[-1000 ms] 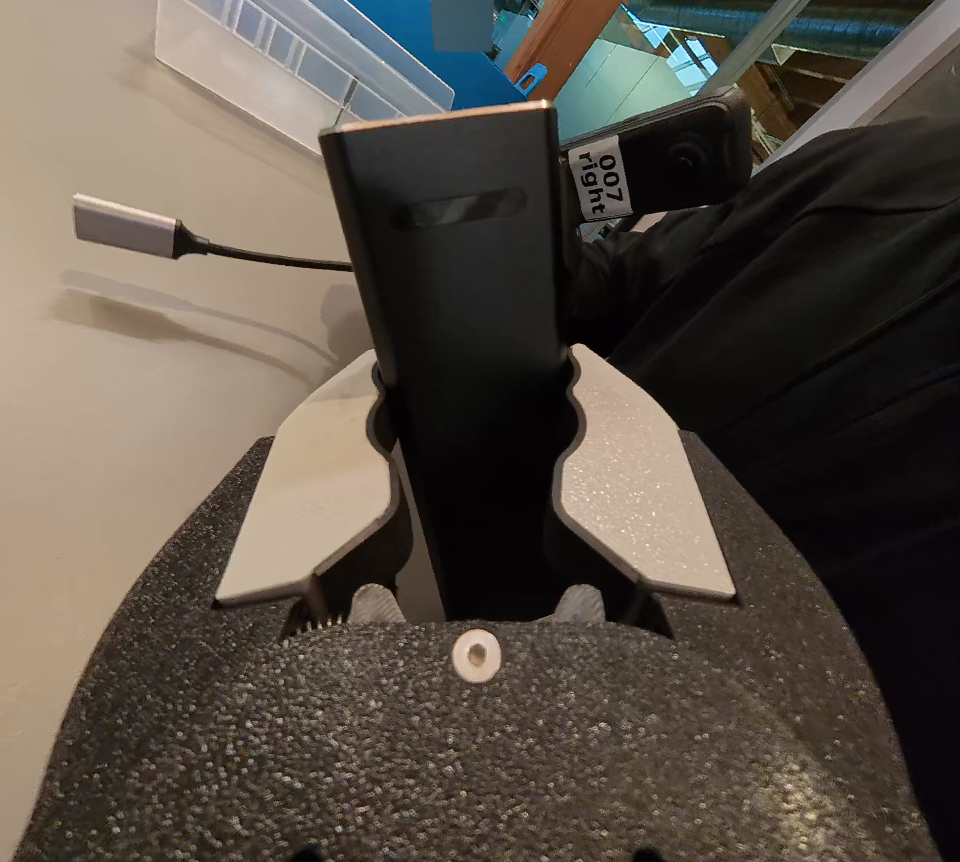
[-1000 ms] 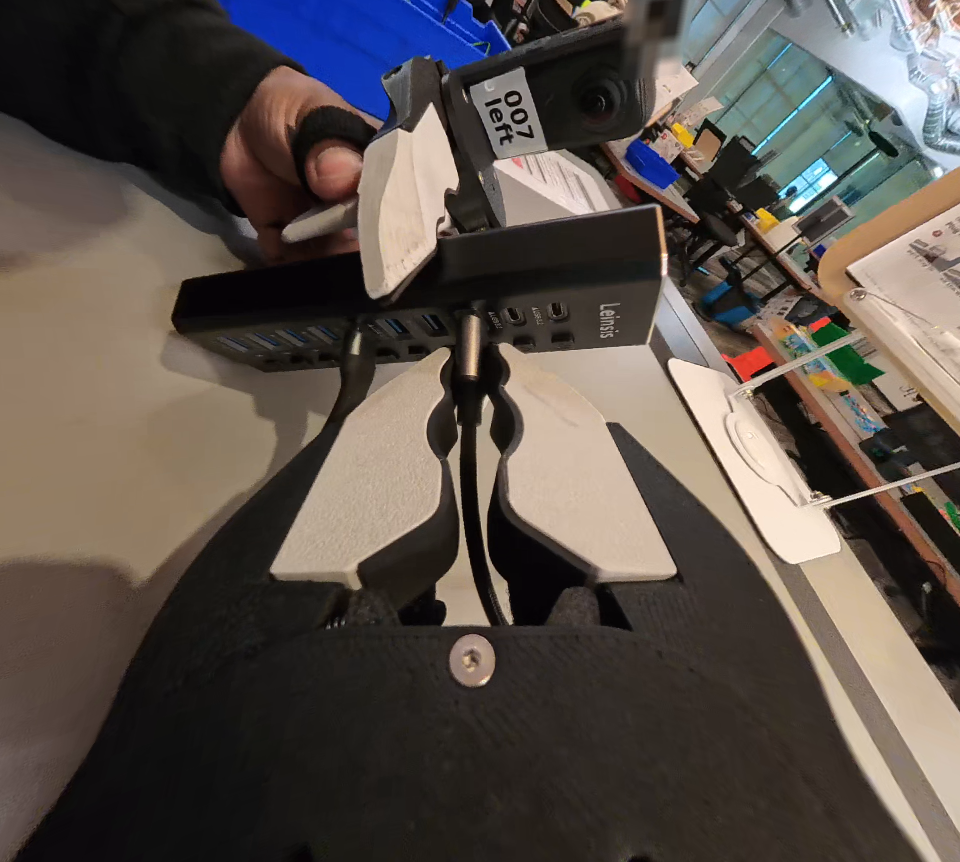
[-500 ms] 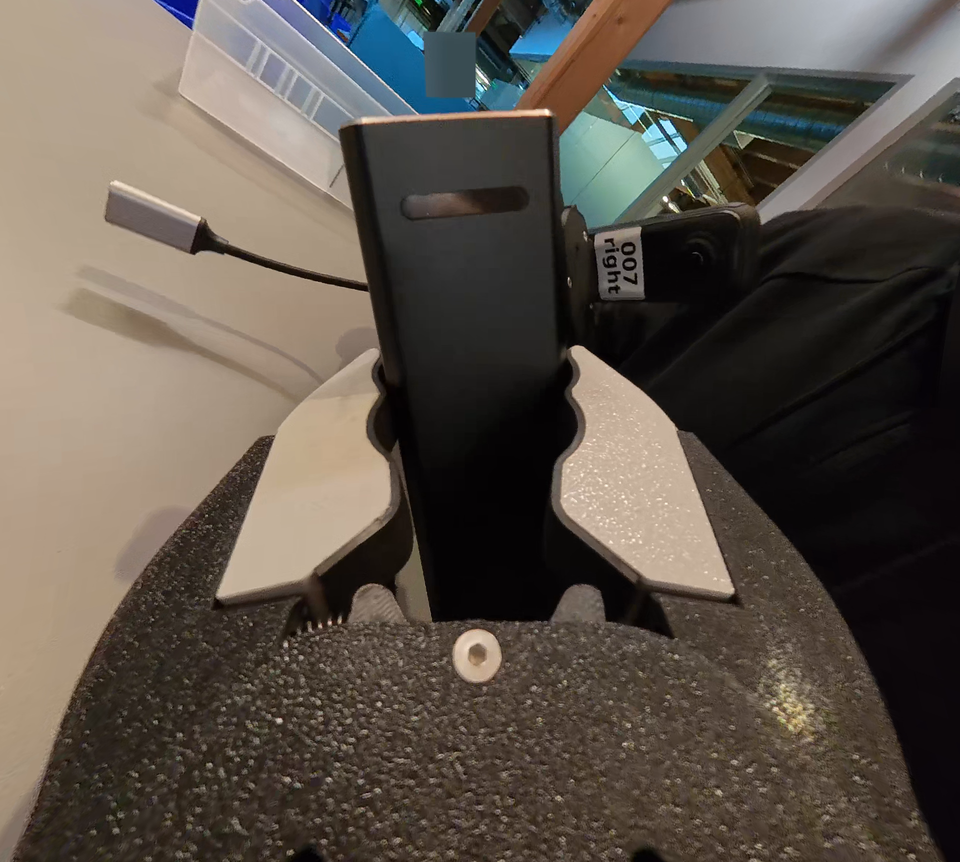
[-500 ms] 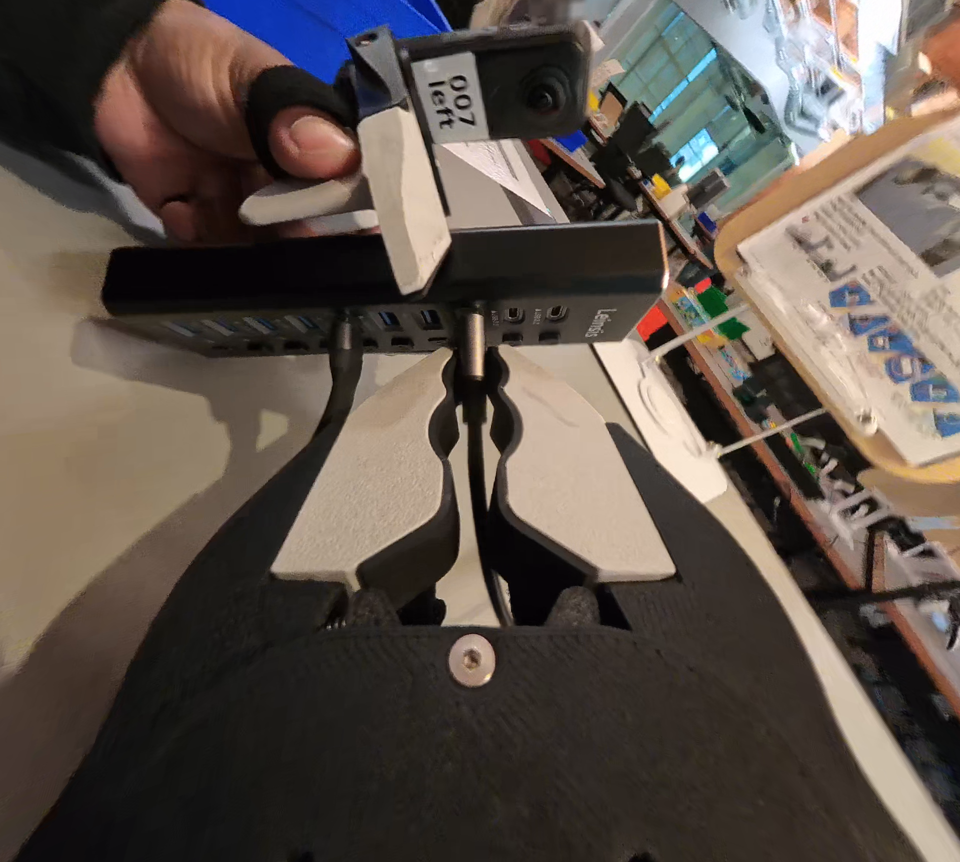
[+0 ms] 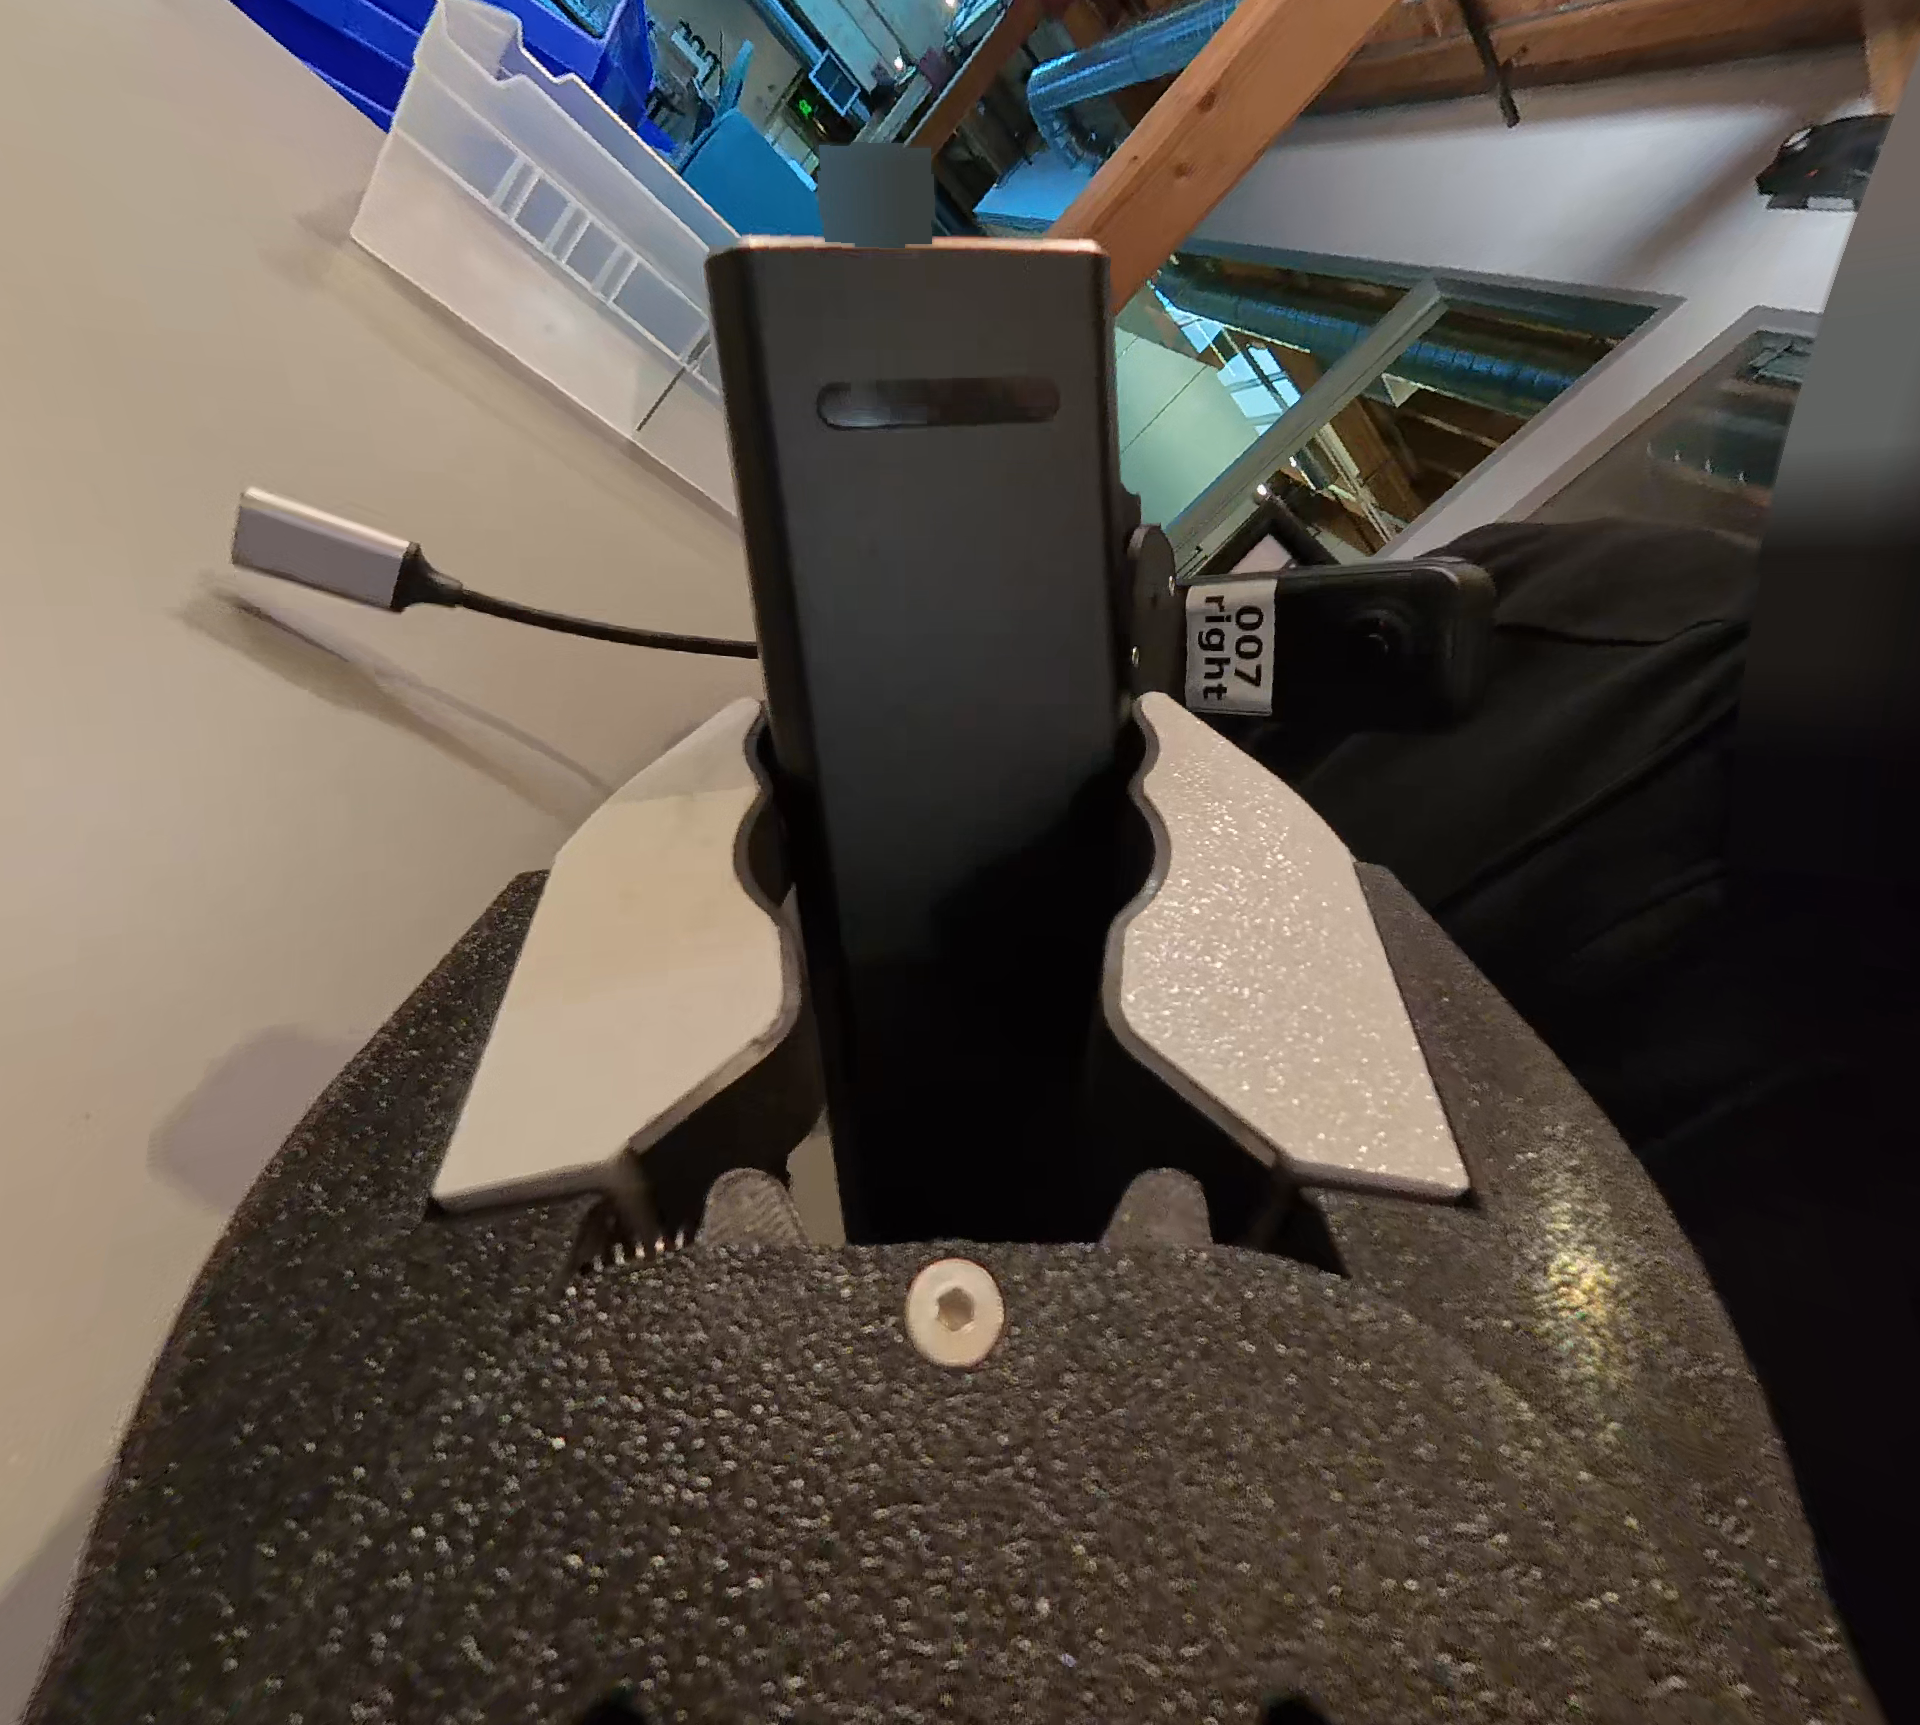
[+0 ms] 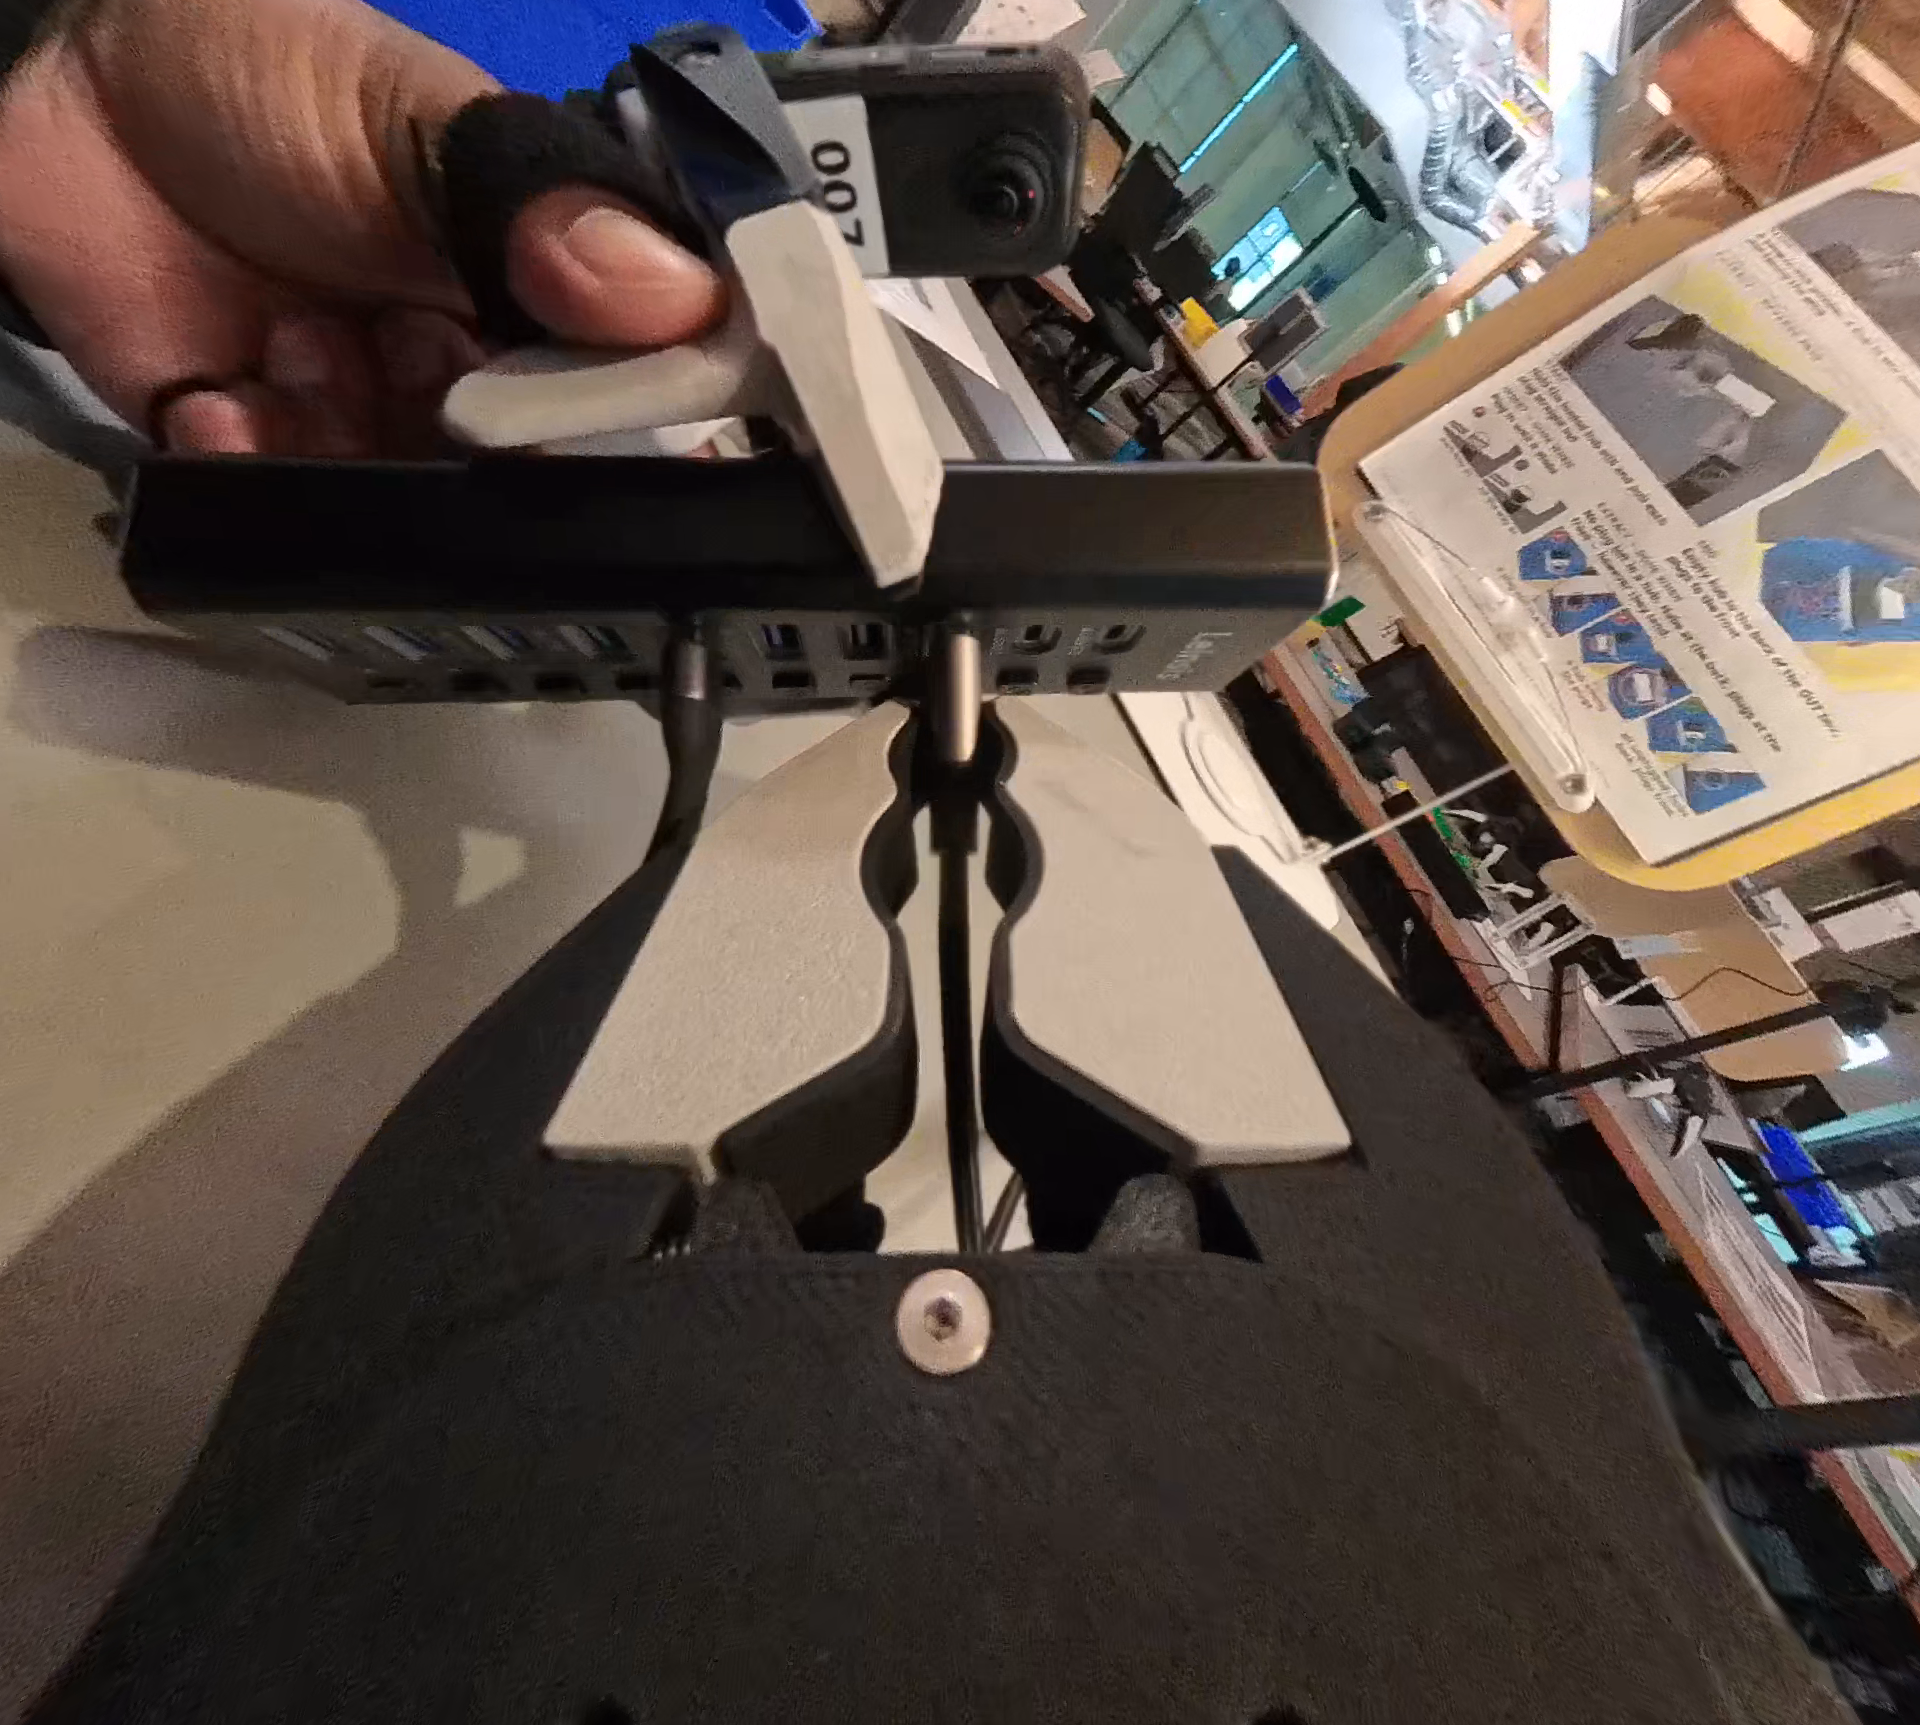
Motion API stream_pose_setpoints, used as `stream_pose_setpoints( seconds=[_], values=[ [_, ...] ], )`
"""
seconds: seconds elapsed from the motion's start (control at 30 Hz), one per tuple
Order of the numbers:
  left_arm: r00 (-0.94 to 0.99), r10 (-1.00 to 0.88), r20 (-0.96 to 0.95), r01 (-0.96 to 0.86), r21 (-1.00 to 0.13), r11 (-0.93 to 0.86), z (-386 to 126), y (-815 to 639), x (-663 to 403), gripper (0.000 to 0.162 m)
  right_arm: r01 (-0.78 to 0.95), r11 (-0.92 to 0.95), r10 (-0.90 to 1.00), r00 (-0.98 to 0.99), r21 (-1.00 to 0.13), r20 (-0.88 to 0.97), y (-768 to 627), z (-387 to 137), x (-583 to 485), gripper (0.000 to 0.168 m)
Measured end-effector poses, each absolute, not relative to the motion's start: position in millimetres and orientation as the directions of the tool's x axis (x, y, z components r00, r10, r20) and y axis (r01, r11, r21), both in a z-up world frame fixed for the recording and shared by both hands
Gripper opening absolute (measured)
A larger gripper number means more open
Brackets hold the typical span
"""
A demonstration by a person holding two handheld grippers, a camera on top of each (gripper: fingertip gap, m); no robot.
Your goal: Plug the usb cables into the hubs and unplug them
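Left gripper (image 5: pixel 940 740) clamps hub (image 5: pixel 914 636); right gripper (image 6: pixel 951 730) pinches plug (image 6: pixel 953 688) seated in port; judge: move straight, hub steady

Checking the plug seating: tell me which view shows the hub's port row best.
The right wrist view: the hub turns its port row toward the camera, silver plug seated. The left wrist view shows only the hub's plain back face, no ports.

Left gripper (image 5: pixel 940 740), jaws spread wide and clamped; right gripper (image 6: pixel 951 740), jaws nearly together; a bare hand (image 6: pixel 260 241) grips the left handle.
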State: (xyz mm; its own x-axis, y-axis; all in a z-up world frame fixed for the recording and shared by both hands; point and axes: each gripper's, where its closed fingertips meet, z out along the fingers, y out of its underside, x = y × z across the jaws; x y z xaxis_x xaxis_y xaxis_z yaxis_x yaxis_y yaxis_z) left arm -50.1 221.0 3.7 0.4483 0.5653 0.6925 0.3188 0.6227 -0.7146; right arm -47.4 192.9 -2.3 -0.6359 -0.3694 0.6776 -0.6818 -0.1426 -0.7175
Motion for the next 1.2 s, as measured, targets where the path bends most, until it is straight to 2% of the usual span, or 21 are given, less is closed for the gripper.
stream_pose_setpoints(
  seconds=[0.1, 0.17, 0.3, 0.37, 0.53, 0.63, 0.73, 0.8, 0.87, 0.9, 1.03, 1.2],
  values=[
    [0.436, 0.584, 0.685, 0.323, -0.724, 0.609, 1.2, 221.8, -49.1, 0.061, -0.678, -0.175, -0.361, -0.63, -0.714, 0.687, 192.3, -2.2, -45.9, 0.008],
    [0.432, 0.615, 0.659, 0.329, -0.75, 0.573, -1.3, 223.8, -47.7, 0.061, -0.643, -0.182, -0.439, -0.624, -0.744, 0.646, 197.1, -4.7, -42.0, 0.01],
    [0.38, 0.798, 0.467, 0.347, -0.872, 0.345, -12.0, 218.4, -42.7, 0.062, -0.454, -0.022, -0.668, -0.656, -0.891, 0.351, 206.1, -5.7, -39.5, 0.029],
    [0.379, 0.861, 0.339, 0.35, -0.914, 0.206, -12.3, 220.0, -40.5, 0.062, -0.401, 0.049, -0.717, -0.652, -0.915, 0.247, 208.8, -4.3, -42.1, 0.037],
    [0.416, 0.895, 0.159, 0.376, -0.927, -0.01, -17.5, 238.7, -42.1, 0.062, -0.482, 0.078, -0.797, -0.556, -0.873, 0.236, 223.0, -21.3, -29.2, 0.037],
    [0.425, 0.901, 0.089, 0.406, -0.908, -0.102, -27.0, 244.9, -42.9, 0.062, -0.525, 0.078, -0.808, -0.531, -0.848, 0.254, 226.6, -29.5, -25.8, 0.017],
    [0.406, 0.914, 0.013, 0.433, -0.883, -0.18, -36.4, 242.0, -43.2, 0.063, -0.562, 0.089, -0.805, -0.527, -0.823, 0.273, 225.8, -36.6, -27.9, 0.017],
    [0.388, 0.92, -0.044, 0.427, -0.876, -0.223, -41.7, 239.8, -45.3, 0.076, -0.553, 0.093, -0.796, -0.541, -0.828, 0.271, 224.7, -35.1, -26.4, 0.015],
    [0.369, 0.919, -0.143, 0.49, -0.81, -0.322, -62.0, 236.8, -47.4, 0.095, -0.507, 0.127, -0.787, -0.575, -0.852, 0.225, 222.4, -31.3, -23.2, 0.014],
    [0.355, 0.922, -0.156, 0.534, -0.775, -0.337, -71.4, 235.9, -48.5, 0.101, -0.489, 0.138, -0.788, -0.581, -0.861, 0.204, 222.4, -30.2, -21.6, 0.014],
    [0.344, 0.938, -0.031, 0.59, -0.771, -0.242, -72.9, 238.2, -48.0, 0.092, -0.477, 0.165, -0.794, -0.583, -0.863, 0.171, 222.0, -34.9, -25.9, 0.014],
    [0.369, 0.925, 0.09, 0.563, -0.813, -0.145, -64.6, 246.0, -47.5, 0.08, -0.415, 0.161, -0.833, -0.544, -0.895, 0.102, 227.3, -34.7, -23.8, 0.015]
  ],
)
